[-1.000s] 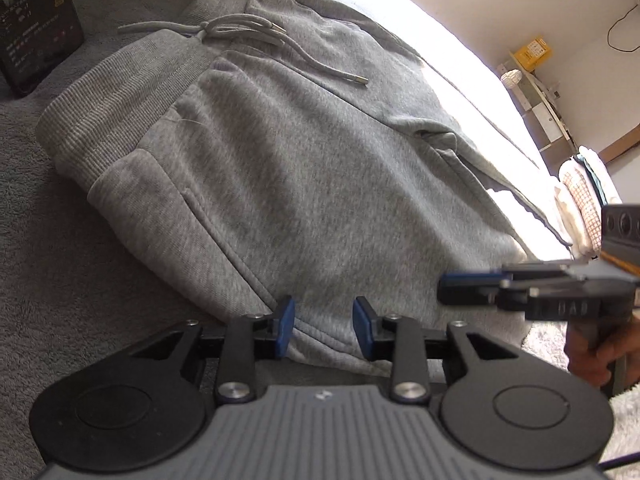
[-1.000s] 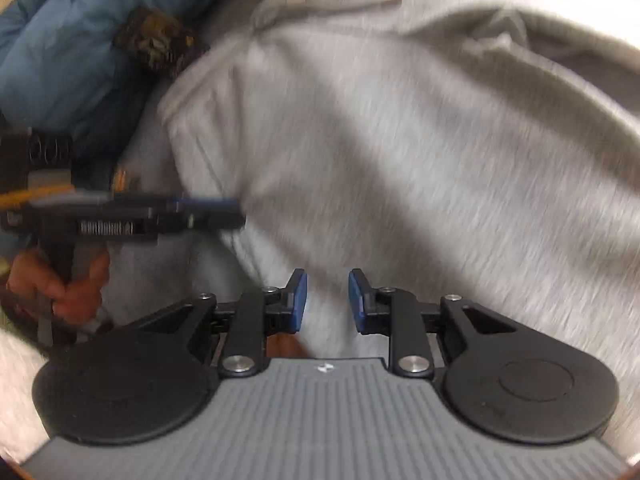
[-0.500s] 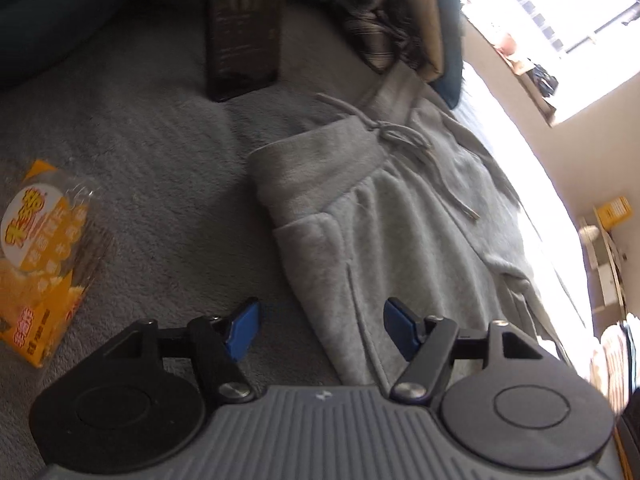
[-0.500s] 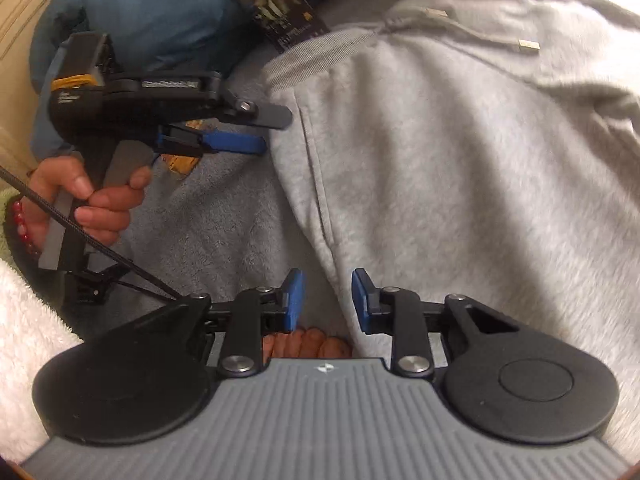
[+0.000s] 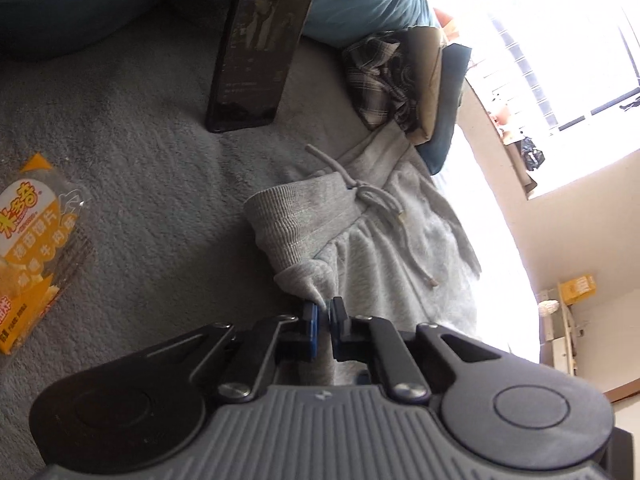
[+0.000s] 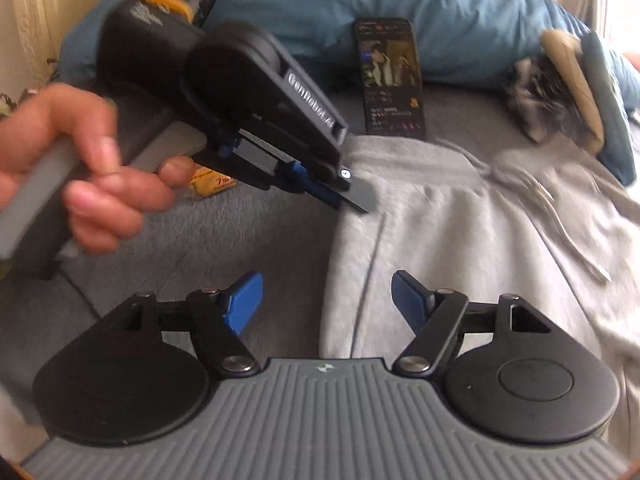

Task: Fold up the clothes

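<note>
Since half a second ago your left gripper has gone from spread wide beside the sweatpants to pinched tight on a peak of grey cloth at their near side edge, just below the ribbed waistband; your right gripper has meanwhile opened from a narrow gap to a wide one.

Nearest you, the right jaws stand far apart and hold nothing, straddling the side seam of the sweatpants where they meet the grey blanket. They hover; whether the pads already touch the cloth is hard to say through the motion blur. The sweatpants lie flat across the blanket, waistband toward the far edge by the phone and the blue duvet.

You are taking your grip for a fold. Next, I judge, you need the right jaws shut on that same side edge lower down, so both corners lift together and the fabric carries over evenly.

Beyond, the legs and hems are cut off, the window glare bleaches the far side of the sweatpants, and a snack packet sits at the blanket's left edge, partly out of frame. The pile of plaid cloth farther off is too blurred to identify.
</note>
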